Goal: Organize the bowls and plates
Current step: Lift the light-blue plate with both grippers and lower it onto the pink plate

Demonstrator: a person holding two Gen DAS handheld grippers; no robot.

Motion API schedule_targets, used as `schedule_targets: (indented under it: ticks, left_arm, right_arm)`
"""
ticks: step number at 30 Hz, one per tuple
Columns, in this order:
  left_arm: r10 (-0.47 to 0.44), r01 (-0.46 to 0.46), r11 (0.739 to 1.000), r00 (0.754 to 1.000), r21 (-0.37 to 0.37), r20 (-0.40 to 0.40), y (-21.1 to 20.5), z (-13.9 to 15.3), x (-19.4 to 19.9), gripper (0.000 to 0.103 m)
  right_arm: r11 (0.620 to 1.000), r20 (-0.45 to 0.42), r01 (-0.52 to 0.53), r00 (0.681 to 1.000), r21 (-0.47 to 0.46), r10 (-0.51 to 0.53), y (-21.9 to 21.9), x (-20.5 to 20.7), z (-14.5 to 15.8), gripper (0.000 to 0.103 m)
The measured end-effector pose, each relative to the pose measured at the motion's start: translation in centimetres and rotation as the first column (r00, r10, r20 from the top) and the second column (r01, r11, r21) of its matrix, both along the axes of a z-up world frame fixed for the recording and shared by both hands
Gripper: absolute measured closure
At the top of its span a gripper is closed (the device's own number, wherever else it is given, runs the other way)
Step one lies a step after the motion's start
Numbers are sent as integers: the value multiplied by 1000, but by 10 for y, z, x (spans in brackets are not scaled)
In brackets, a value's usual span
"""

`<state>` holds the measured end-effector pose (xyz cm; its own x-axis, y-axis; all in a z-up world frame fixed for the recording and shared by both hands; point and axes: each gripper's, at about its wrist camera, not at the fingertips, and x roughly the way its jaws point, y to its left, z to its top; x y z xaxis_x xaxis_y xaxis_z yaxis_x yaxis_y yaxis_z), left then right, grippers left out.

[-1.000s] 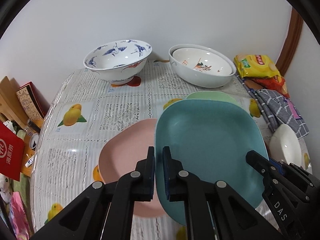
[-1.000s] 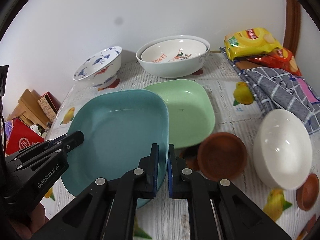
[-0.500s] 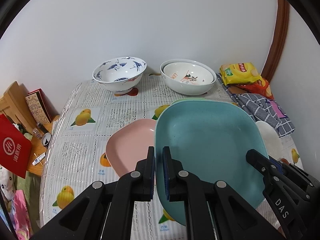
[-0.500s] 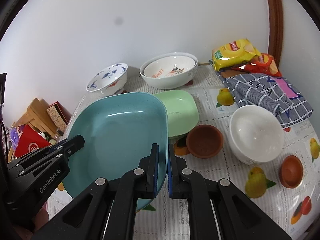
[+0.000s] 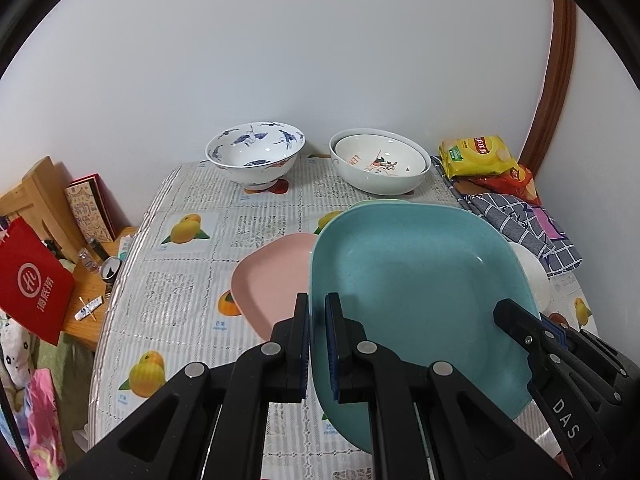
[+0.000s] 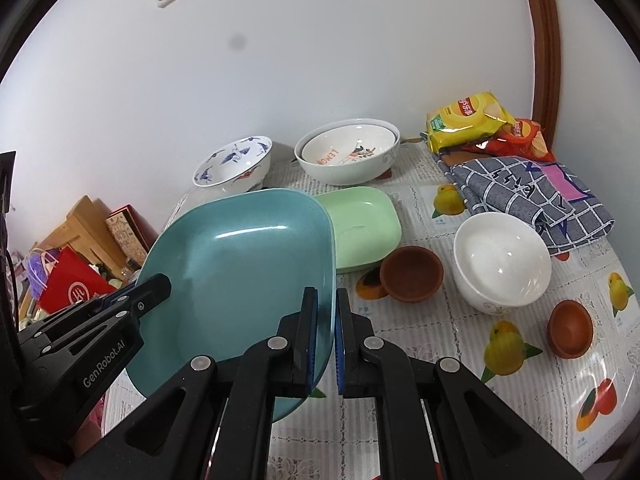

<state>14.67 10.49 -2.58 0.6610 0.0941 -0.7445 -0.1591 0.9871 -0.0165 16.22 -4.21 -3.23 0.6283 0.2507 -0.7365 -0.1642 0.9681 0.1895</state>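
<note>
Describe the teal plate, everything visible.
The teal plate is a rounded-square dish with a raised rim, glossy and faintly speckled, apparently empty. It is held tilted above the table, not resting on it. The left tool is clamped on its left rim and the right tool on its right rim. Its far edge overlaps the green plate in both views; the pink plate lies to its left.

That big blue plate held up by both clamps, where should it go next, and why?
Probably ease the blue plate, clamped at opposite rims by the left gripper and right gripper, down onto the green plate or pink plate: same squarish shape, so they would stack.
</note>
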Motion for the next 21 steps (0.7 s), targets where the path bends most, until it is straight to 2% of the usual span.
schedule_targets:
  ticks: [10,21]
  left_arm:
    - [26,-26,1000,1000,-7,9,13,3,-16,95]
    - [80,-79,997,997,-24,7,45,0,-29,95]
  right_arm:
    - [1000,3,-19,1000,8,19,12,-10,3,95]
    - [997,2,-75,997,2,75,45,-15,3,95]
